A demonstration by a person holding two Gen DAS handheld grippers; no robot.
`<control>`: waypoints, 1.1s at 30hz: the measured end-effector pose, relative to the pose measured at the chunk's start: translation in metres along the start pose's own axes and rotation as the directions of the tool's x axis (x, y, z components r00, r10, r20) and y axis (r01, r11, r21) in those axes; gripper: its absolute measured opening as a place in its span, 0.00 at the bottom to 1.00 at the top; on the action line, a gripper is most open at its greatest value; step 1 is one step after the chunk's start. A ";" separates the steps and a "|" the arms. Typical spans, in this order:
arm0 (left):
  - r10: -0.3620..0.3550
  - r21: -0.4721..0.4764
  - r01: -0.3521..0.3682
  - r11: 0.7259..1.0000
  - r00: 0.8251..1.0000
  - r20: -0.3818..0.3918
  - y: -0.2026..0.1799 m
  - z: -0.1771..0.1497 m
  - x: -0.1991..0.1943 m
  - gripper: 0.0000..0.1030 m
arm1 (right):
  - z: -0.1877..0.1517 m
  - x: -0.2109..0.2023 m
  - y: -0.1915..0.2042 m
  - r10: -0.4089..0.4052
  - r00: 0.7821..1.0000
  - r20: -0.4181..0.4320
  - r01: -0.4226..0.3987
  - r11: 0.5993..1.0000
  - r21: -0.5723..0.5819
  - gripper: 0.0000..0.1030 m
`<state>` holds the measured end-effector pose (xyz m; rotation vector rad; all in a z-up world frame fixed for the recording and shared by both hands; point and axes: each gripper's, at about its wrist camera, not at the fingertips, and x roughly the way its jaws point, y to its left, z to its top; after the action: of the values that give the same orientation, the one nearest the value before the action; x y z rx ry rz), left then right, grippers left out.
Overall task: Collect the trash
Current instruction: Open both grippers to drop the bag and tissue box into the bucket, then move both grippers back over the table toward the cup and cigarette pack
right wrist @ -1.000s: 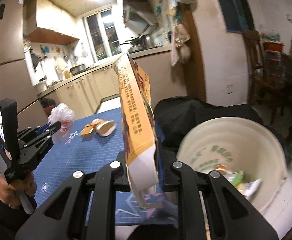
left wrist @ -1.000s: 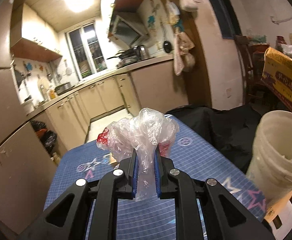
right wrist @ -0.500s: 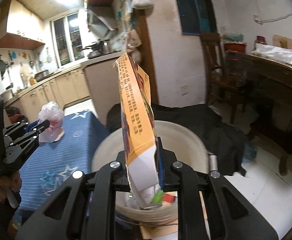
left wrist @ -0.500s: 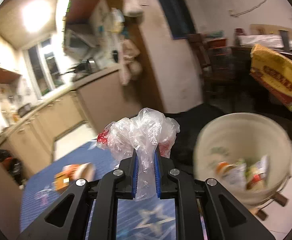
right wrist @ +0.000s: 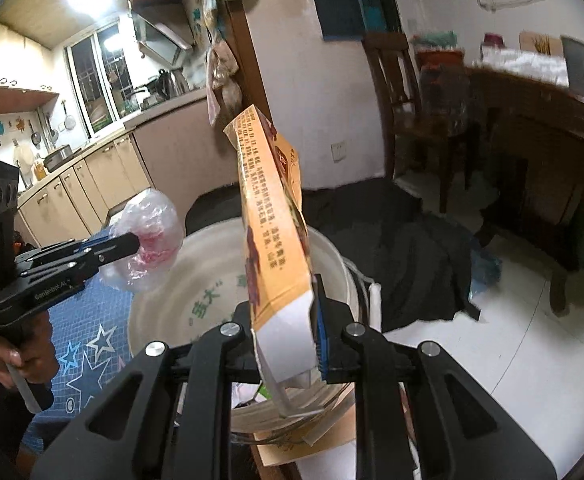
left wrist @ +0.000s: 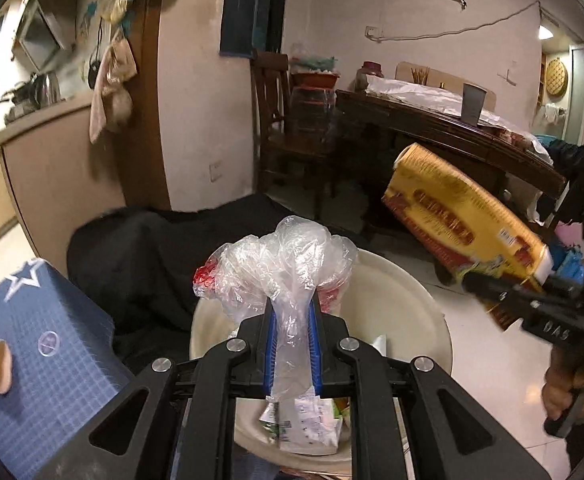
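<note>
Plastic bag (left wrist: 288, 256) between left tongs (left wrist: 292, 344), above bucket (left wrist: 411, 304)

Our left claw (left wrist: 292, 344): matte black linkage arms with triangular cut-outs, four round silver screws across top, blue pads lining inner finger faces. Seen from our right wrist view, its body carries white "GenRobot.AI" lettering, black upright block at rear. Our right claw (right wrist: 288, 340): same black frame, silver screws, blue pad; its side shows pale "DAS" lettering. Our hand (right wrist: 8, 356) wraps pale grey handle; dark sleeve below.
</note>
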<state>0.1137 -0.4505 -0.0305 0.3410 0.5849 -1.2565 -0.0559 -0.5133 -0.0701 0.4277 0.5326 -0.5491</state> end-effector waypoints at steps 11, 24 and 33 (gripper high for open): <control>0.005 0.019 -0.005 1.000 1.000 -0.026 0.003 0.001 0.018 0.19 | 0.005 0.030 -0.001 0.056 0.996 -0.062 -0.055 0.998 0.022 0.23; 0.064 0.032 -0.063 0.997 0.998 -0.010 0.008 -0.002 0.015 0.61 | 0.007 0.028 -0.008 0.031 0.999 -0.043 -0.031 0.999 0.015 0.47; 0.087 0.006 -0.087 0.996 0.996 -0.001 0.019 -0.009 0.000 0.61 | 0.007 0.029 -0.002 0.026 0.998 -0.051 -0.027 1.000 -0.008 0.47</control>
<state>0.1300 -0.4403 -0.0396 0.3686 0.5618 -1.1749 -0.0333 -0.5291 -0.0818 0.4407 0.5769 -0.5114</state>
